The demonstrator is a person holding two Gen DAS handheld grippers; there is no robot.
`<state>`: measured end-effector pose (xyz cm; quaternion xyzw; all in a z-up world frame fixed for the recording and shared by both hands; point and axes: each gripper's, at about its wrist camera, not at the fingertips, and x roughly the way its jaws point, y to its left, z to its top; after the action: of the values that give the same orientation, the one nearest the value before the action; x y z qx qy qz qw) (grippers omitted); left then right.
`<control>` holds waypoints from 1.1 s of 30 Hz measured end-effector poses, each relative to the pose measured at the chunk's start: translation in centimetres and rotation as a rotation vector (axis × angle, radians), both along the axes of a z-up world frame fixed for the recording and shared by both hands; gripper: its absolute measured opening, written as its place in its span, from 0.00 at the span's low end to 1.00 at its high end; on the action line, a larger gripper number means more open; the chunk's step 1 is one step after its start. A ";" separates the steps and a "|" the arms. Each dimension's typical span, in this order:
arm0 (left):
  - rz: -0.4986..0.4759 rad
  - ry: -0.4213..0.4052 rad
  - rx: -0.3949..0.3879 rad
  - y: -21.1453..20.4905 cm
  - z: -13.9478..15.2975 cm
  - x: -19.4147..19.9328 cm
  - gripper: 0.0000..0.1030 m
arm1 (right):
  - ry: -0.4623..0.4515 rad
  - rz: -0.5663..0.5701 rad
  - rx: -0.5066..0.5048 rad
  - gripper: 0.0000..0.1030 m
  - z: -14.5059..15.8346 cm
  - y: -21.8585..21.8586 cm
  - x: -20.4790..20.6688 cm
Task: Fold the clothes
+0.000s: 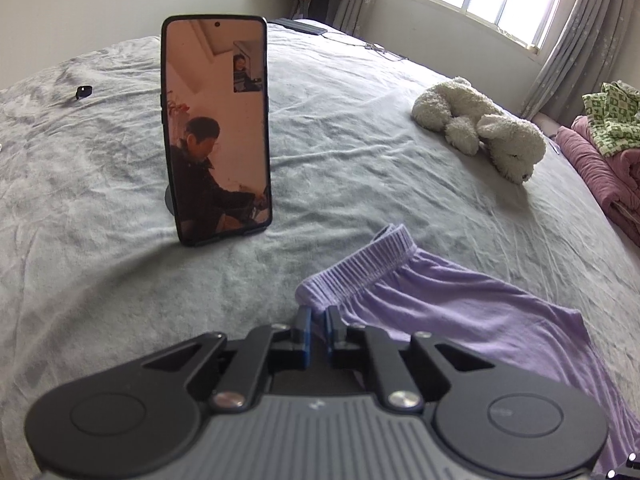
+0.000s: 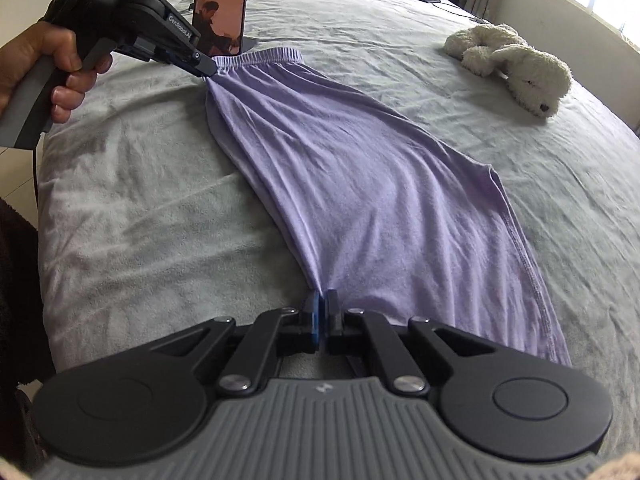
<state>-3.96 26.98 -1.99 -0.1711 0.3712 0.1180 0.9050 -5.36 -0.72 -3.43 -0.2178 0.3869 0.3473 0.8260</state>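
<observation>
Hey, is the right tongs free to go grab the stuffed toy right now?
Probably not: the right tongs are shut on the purple garment's hem. Bare bedsheet lies before the stuffed toy, so letting go comes first.

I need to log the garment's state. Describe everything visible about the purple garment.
The purple garment is pale lilac, of soft knit-looking fabric, with a ribbed elastic waistband and a stitched hem along one edge. It lies stretched lengthwise on the grey bedsheet, lightly wrinkled. The left tongs are shut on a waistband corner; the right tongs are shut on the opposite end, where the fabric bunches. Its waistband end lies near the propped phone.
</observation>
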 end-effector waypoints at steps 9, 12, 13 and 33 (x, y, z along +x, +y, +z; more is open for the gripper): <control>-0.004 -0.090 -0.001 -1.1 1.8 -0.7 0.38 | 0.125 -0.118 0.181 0.36 1.4 -2.5 0.6; -0.024 -0.120 0.000 -2.0 2.5 -0.8 0.38 | 0.126 -0.166 0.219 0.38 1.8 -3.6 0.5; -0.040 -0.128 0.001 -2.5 2.7 -0.8 0.38 | 0.124 -0.182 0.230 0.39 2.0 -4.1 0.6; -0.359 -0.106 -0.047 -16.7 0.6 3.8 0.38 | 0.061 -0.523 0.336 0.42 2.7 -16.8 -0.2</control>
<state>-0.13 10.27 -1.42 -0.1289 0.3501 -0.0634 0.9256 -5.60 -17.53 -0.76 0.0390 0.3915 0.1885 0.8998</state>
